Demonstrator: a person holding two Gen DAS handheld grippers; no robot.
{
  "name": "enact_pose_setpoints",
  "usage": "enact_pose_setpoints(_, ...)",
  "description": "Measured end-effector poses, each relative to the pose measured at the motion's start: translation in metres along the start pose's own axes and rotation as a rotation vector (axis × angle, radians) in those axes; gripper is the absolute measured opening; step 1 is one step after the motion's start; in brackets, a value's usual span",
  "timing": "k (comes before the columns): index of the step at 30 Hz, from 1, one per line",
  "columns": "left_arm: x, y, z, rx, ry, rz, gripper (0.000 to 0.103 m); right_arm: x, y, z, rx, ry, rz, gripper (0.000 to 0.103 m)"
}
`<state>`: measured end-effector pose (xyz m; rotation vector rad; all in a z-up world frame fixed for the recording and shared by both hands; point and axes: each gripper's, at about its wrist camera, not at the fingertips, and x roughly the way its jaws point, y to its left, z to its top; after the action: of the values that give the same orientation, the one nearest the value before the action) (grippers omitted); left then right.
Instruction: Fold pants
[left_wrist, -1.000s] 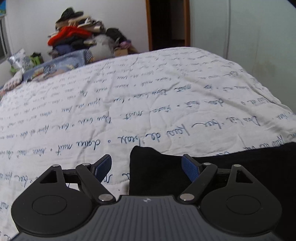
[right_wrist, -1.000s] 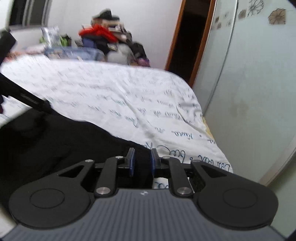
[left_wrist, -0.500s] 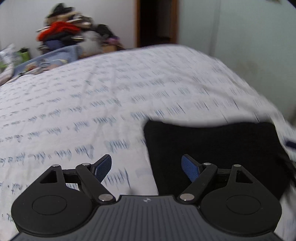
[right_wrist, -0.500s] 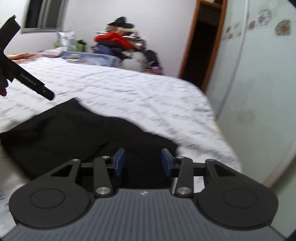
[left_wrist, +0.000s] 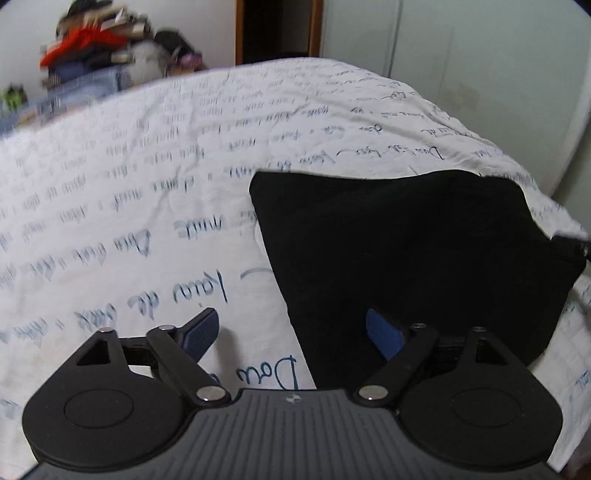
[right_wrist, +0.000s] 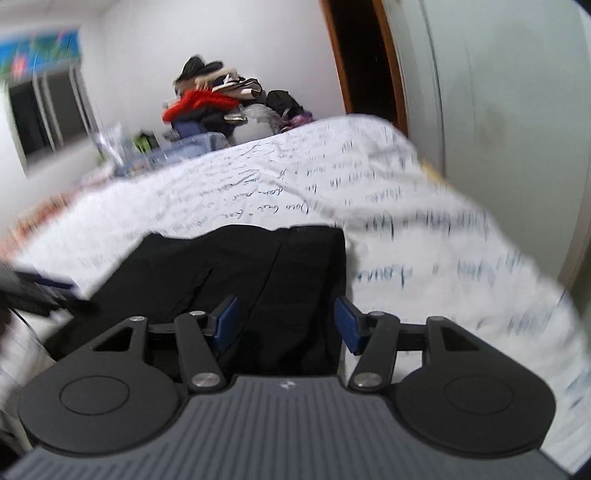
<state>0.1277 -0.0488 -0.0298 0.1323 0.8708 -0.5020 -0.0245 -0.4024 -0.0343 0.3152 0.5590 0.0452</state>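
1. Holding our left gripper (left_wrist: 291, 332) wide, we grip nothing.
2. We hold our right gripper (right_wrist: 286, 321) wide too, empty.
3. We see the black pants (left_wrist: 413, 258) folded on the bed (left_wrist: 147, 184), right of centre.

The folded pants (left_wrist: 417, 254) lie on the bed cover (left_wrist: 147, 184), near the right edge of the bed. In the left wrist view the left gripper (left_wrist: 293, 334) is above the near left corner of the pants: its left finger is over the bed cover, its right finger over the pants. In the right wrist view the right gripper (right_wrist: 286, 325) is above the near right part of the pants (right_wrist: 240, 273), with the right edge of the pants between its 2 fingers. A pile of clothes (right_wrist: 218, 107) is far behind the bed, left of the doorway (right_wrist: 364, 55). A window (right_wrist: 40, 114) is far left.
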Motion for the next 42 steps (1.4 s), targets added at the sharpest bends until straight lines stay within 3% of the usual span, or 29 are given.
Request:
enact_pose_setpoints(3, 0.010, 0.014, 0.003, -0.081, 0.031, -0.094, 0.094, 0.012, -0.019, -0.002, 0.077, 0.043, 0.046, 0.055)
enact_pose_setpoints(5, 0.017, 0.019, 0.007, -0.111, 0.048, -0.137, 0.100, 0.022, -0.025, -0.004, 0.096, 0.074, 0.054, 0.061)
enact_pose_setpoints(11, 0.029, 0.011, 0.016, -0.105, 0.043, -0.176, 0.101, 0.035, -0.041, -0.003, 0.212, 0.088, 0.109, 0.067)
enact_pose_setpoints(13, 0.032, 0.004, 0.018, -0.088, 0.043, -0.180, 0.102, 0.040, -0.041, -0.002, 0.239, 0.109, 0.182, 0.070)
enact_pose_setpoints(14, 0.033, 0.000, 0.019, -0.077, 0.044, -0.175, 0.101, 0.044, -0.039, -0.002, 0.240, 0.119, 0.214, 0.076)
enact_pose_setpoints(17, 0.035, -0.006, 0.020, -0.059, 0.036, -0.177, 0.100, 0.055, -0.036, -0.001, 0.245, 0.153, 0.296, 0.077)
enact_pose_setpoints(18, 0.034, -0.006, 0.020, -0.067, 0.031, -0.177, 0.097, 0.058, -0.038, -0.001, 0.258, 0.156, 0.322, 0.077)
enact_pose_setpoints(19, 0.032, -0.006, 0.020, -0.074, 0.022, -0.177, 0.082, 0.060, -0.040, -0.001, 0.282, 0.157, 0.347, 0.077)
enact_pose_setpoints(20, 0.029, -0.005, 0.020, -0.080, 0.011, -0.168, 0.061, 0.063, -0.044, -0.002, 0.310, 0.155, 0.369, 0.069)
enact_pose_setpoints(21, 0.027, -0.005, 0.021, -0.088, 0.003, -0.153, 0.052, 0.066, -0.048, -0.002, 0.337, 0.154, 0.362, 0.061)
enact_pose_setpoints(22, 0.025, -0.003, 0.021, -0.099, 0.000, -0.151, 0.038, 0.068, -0.050, -0.003, 0.352, 0.159, 0.334, 0.040)
enact_pose_setpoints(23, 0.023, -0.001, 0.022, -0.113, -0.005, -0.149, 0.028, 0.071, -0.051, -0.004, 0.357, 0.164, 0.318, 0.038)
enact_pose_setpoints(25, 0.019, 0.003, 0.023, -0.130, -0.016, -0.144, 0.017, 0.070, -0.045, -0.005, 0.335, 0.151, 0.296, 0.034)
enact_pose_setpoints(33, -0.014, 0.000, 0.022, -0.116, -0.120, -0.096, 0.013, 0.054, -0.012, 0.007, 0.247, 0.093, 0.227, 0.027)
enact_pose_setpoints(42, -0.082, 0.033, 0.031, -0.108, -0.276, 0.086, 0.006, 0.036, 0.038, 0.032, 0.166, 0.031, 0.334, 0.025)
